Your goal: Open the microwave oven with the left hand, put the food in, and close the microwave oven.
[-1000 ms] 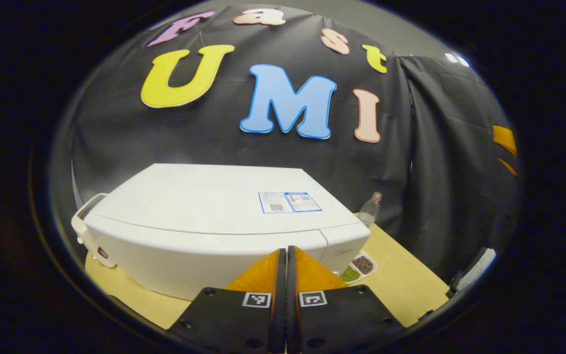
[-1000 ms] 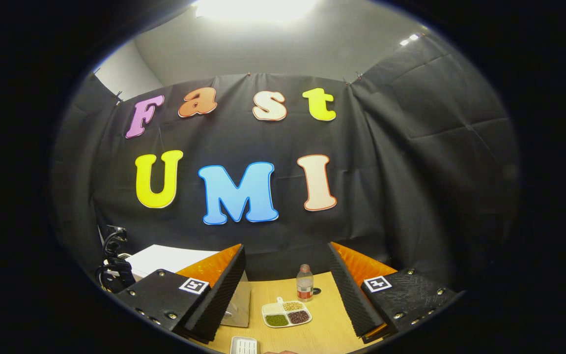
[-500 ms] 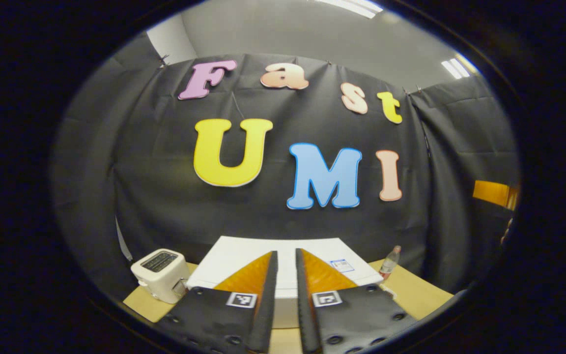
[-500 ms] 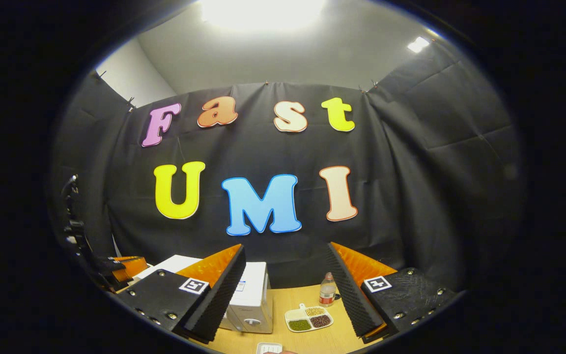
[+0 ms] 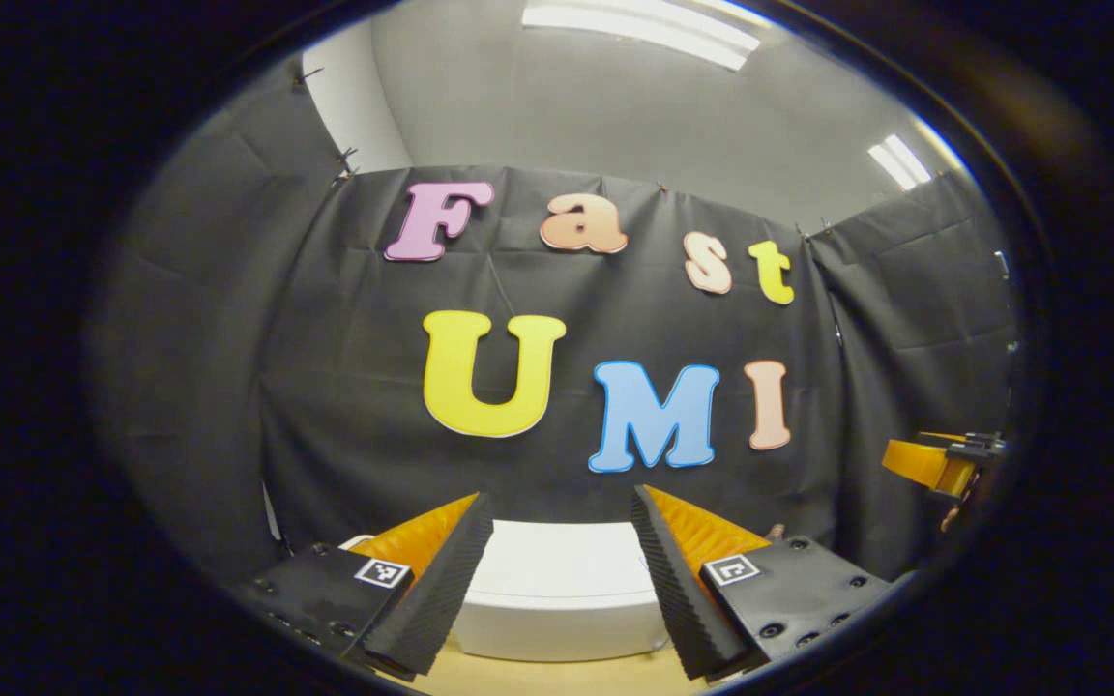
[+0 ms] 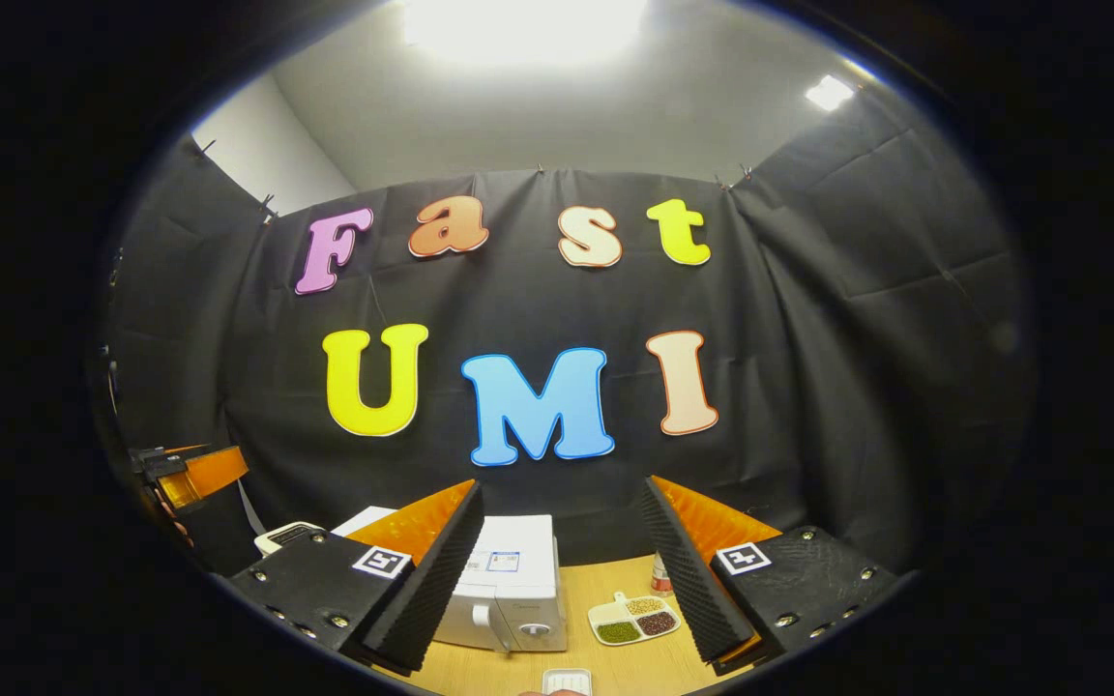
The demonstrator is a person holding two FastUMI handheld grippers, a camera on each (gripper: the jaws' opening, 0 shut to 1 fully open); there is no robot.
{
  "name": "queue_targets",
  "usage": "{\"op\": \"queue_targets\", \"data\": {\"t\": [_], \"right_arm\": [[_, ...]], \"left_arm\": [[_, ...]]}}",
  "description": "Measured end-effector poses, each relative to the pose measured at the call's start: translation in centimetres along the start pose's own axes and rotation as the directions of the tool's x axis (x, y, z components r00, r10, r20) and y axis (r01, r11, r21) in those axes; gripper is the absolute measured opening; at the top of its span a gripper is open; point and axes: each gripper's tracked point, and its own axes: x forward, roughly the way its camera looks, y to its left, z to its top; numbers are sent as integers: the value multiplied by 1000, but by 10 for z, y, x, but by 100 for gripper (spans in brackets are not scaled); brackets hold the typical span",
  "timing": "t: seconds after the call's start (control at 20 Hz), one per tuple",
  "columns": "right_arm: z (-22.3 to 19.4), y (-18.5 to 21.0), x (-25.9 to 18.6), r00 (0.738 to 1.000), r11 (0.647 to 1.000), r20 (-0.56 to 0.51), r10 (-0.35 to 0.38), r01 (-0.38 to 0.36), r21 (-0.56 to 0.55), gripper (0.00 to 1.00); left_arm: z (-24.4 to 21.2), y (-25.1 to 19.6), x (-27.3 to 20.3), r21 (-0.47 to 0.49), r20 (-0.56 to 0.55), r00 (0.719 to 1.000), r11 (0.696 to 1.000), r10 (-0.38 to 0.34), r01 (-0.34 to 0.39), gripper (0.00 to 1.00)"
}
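Note:
The white microwave (image 6: 509, 590) stands on the wooden table (image 6: 615, 662), its door looking shut, with a handle and a knob on the front. Its top (image 5: 557, 580) lies below and beyond my left gripper (image 5: 562, 495), which is open and holds nothing. A white divided dish of food (image 6: 634, 619), with green, brown and pale grains, sits to the right of the microwave. My right gripper (image 6: 562, 485) is open and empty, raised above the table in front of both. The left gripper (image 6: 190, 474) also appears far off at the left edge of the right gripper view.
A small bottle (image 6: 660, 575) stands behind the dish, partly behind my right finger. A white toaster (image 6: 291, 535) sits left of the microwave. A small white ribbed object (image 6: 567, 681) lies at the near table edge. The other gripper (image 5: 944, 464) hangs at the right.
My left gripper has gone from shut to open and has drawn back and tilted up, so the microwave sits lower and smaller. The right gripper view has swung to bring the microwave's front in.

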Motion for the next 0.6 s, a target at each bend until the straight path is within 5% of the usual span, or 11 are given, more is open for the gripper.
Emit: {"op": "queue_targets", "data": {"t": [0.6], "right_arm": [[9,27,-18,1000,1000,-8,-22,22,0,99]], "left_arm": [[39,23,-24,24,80,995,999,-51,49,94]]}}
